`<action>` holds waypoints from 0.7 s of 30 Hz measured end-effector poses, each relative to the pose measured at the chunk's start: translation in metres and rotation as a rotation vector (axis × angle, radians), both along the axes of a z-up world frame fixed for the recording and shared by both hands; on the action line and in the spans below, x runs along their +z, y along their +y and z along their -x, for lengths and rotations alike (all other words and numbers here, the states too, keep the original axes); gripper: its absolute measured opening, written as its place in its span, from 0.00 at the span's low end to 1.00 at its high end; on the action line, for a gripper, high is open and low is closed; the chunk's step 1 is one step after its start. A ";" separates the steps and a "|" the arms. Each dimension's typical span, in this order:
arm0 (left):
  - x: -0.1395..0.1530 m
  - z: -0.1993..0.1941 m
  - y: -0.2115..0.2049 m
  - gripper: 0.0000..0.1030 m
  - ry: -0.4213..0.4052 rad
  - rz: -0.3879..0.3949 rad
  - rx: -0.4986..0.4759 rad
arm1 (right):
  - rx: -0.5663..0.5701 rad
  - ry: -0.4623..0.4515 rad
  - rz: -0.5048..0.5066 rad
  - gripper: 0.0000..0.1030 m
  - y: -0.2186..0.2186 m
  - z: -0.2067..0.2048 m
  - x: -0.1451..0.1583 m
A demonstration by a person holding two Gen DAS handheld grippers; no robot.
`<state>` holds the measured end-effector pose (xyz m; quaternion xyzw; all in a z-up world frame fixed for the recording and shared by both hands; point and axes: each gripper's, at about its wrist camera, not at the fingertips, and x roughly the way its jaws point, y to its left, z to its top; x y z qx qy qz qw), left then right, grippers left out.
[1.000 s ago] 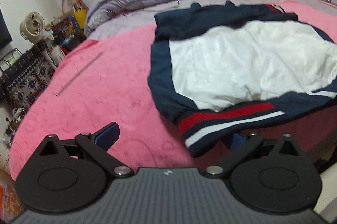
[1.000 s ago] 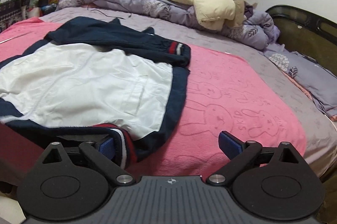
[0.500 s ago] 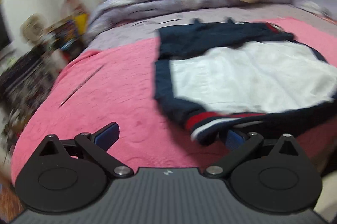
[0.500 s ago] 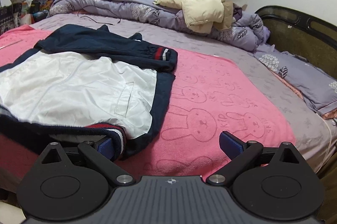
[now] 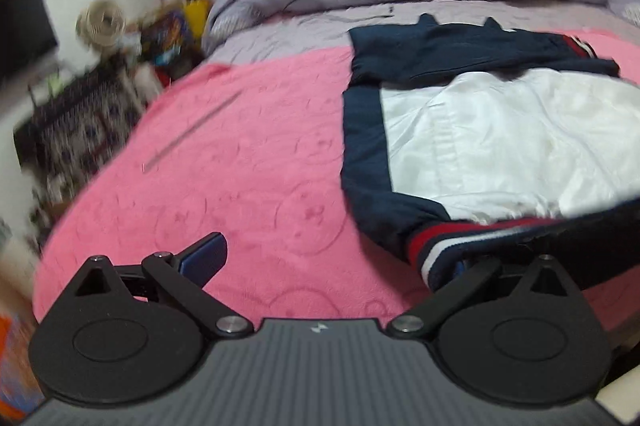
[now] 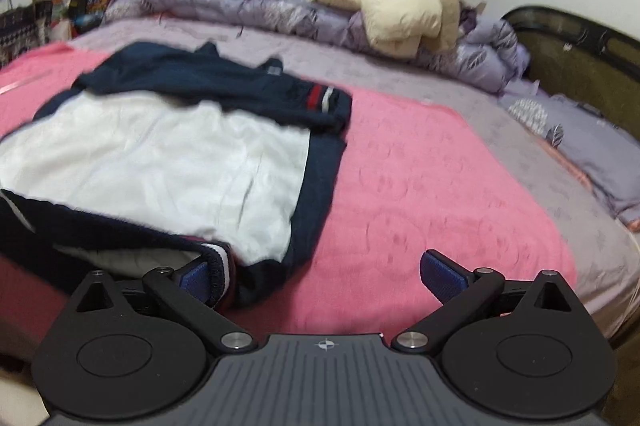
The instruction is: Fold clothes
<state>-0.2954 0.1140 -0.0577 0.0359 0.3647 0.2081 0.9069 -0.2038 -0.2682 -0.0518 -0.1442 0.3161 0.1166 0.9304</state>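
My left gripper [image 5: 332, 260] and right gripper [image 6: 316, 272] hover with jaws spread wide, gripping nothing, at the striped hem of a navy-and-white jacket [image 5: 492, 145] spread lining-up on the pink blanket [image 5: 248, 165], the hem at five o'clock in the left view and seven o'clock in the right.

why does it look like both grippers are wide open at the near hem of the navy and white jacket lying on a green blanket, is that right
Not quite: the blanket is pink, not green, as the right wrist view shows. The rest holds: the left gripper and right gripper are wide open at the near hem of the navy and white jacket.
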 end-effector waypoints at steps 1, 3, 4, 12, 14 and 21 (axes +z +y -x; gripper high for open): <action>0.000 0.004 -0.001 1.00 0.000 0.002 0.003 | -0.002 0.005 0.011 0.99 -0.002 0.003 -0.002; 0.007 0.009 -0.006 1.00 -0.030 -0.016 -0.019 | -0.011 0.002 0.021 0.99 -0.005 0.007 -0.001; 0.015 0.009 -0.008 1.00 -0.047 -0.032 -0.035 | -0.018 -0.007 0.018 0.99 -0.007 0.007 0.002; 0.098 -0.096 0.029 1.00 -0.256 0.051 -0.108 | -0.014 -0.267 -0.006 1.00 0.016 -0.079 0.065; 0.103 -0.147 0.040 1.00 -0.228 0.061 -0.104 | -0.024 -0.296 -0.026 1.00 0.027 -0.119 0.074; 0.037 -0.286 0.074 0.99 0.104 0.184 -0.077 | 0.049 0.047 -0.379 0.95 0.019 -0.256 0.043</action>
